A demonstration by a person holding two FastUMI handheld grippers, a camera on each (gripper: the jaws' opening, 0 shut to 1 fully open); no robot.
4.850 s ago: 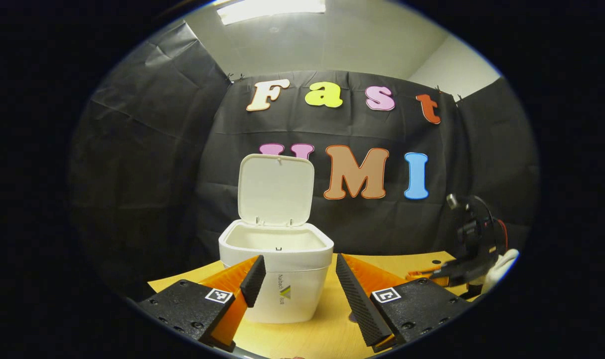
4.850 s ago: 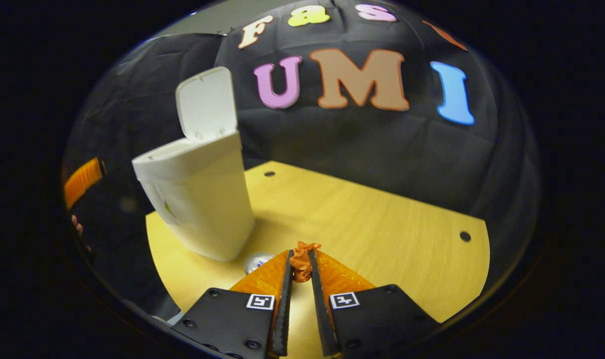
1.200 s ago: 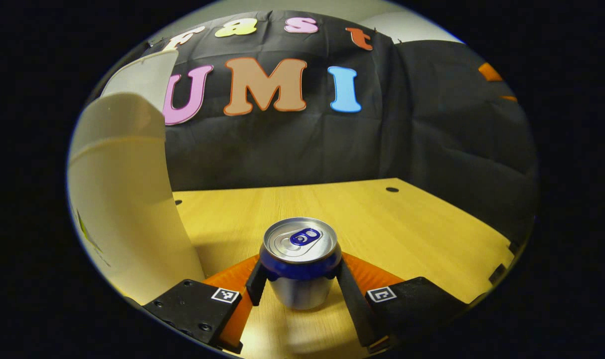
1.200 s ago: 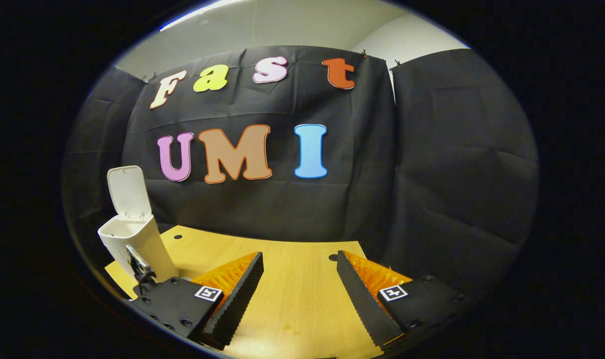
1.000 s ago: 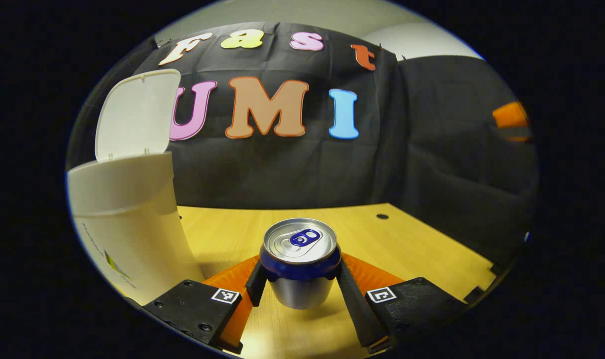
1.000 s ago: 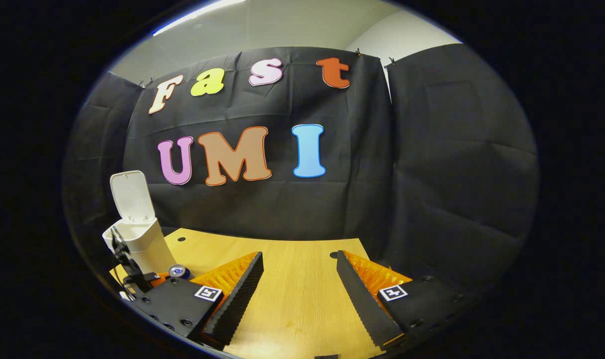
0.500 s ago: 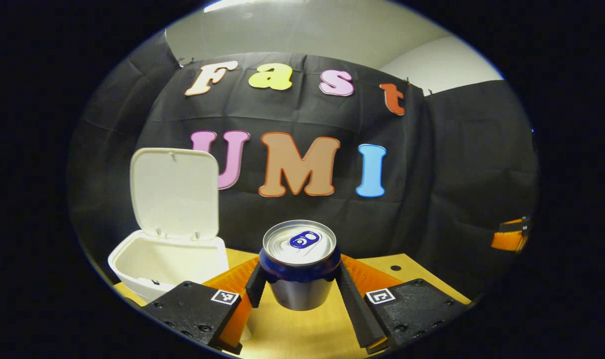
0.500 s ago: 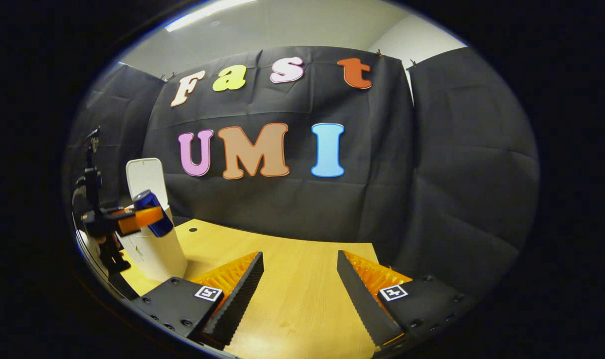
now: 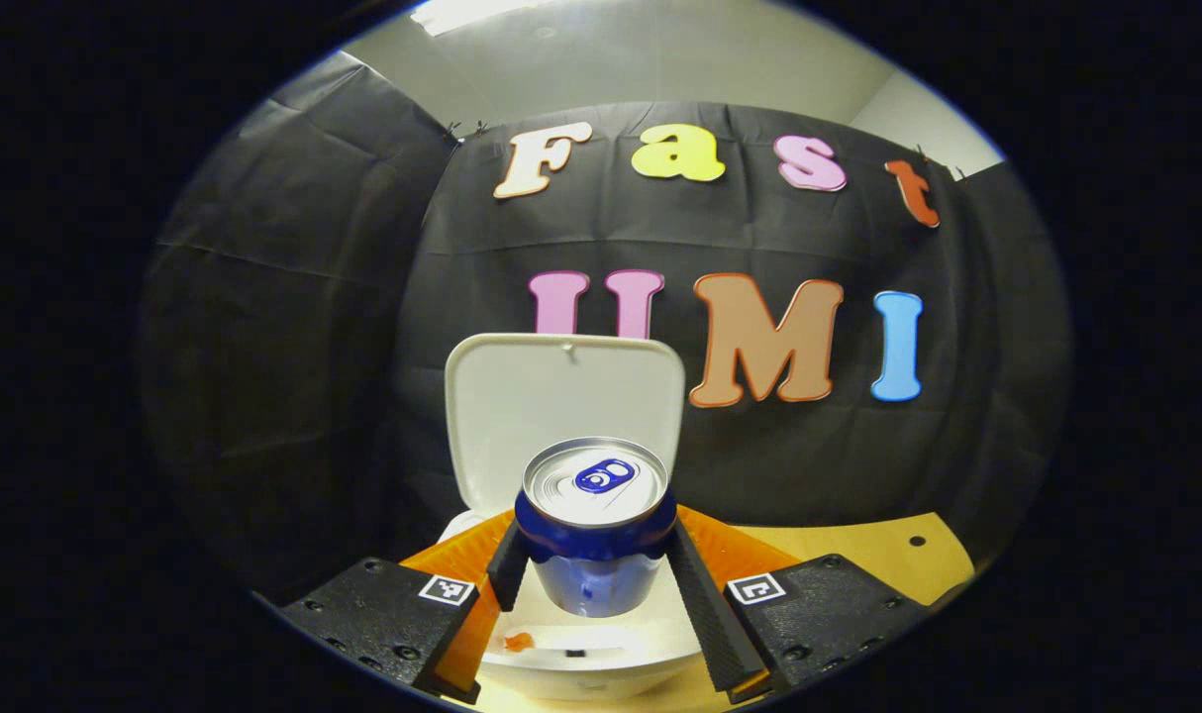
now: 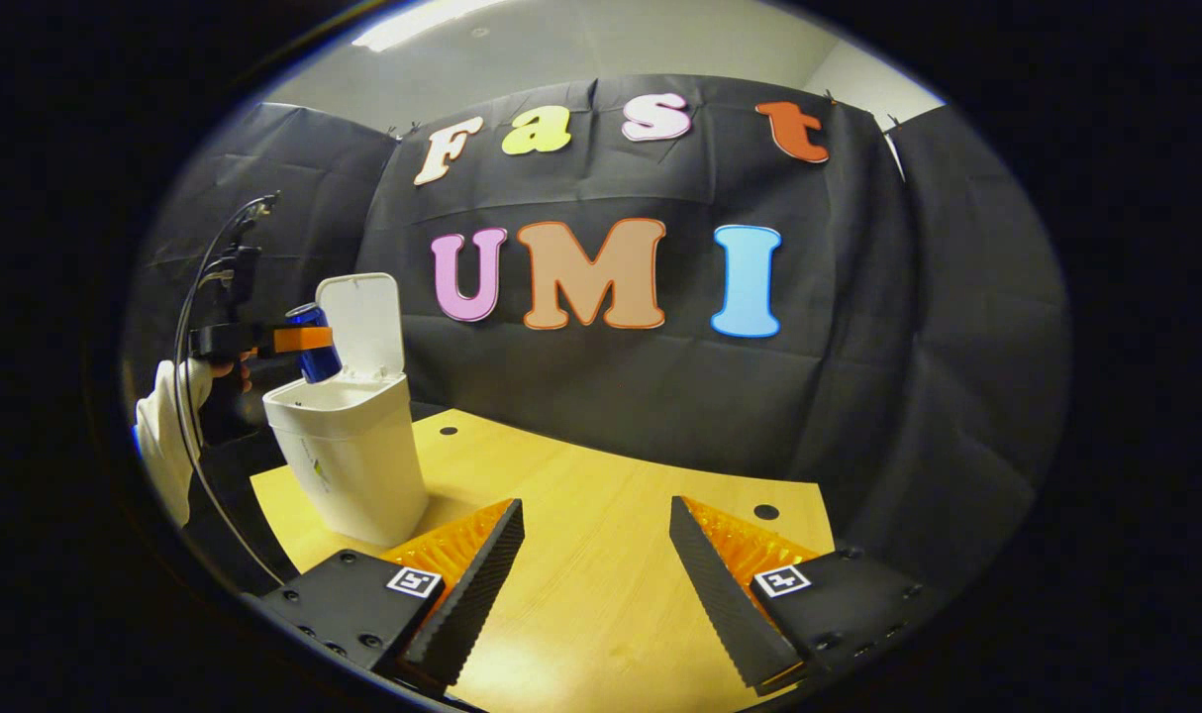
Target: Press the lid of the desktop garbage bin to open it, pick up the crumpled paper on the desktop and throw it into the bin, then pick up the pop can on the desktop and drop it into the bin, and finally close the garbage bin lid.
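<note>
The left gripper held the pop can upright between its fingers, above the open garbage bin, lid raised. The right gripper hovered over the table, fingers wide apart, empty.

A light wooden tabletop with small dark round holes stands before a pale ceiling.
</note>
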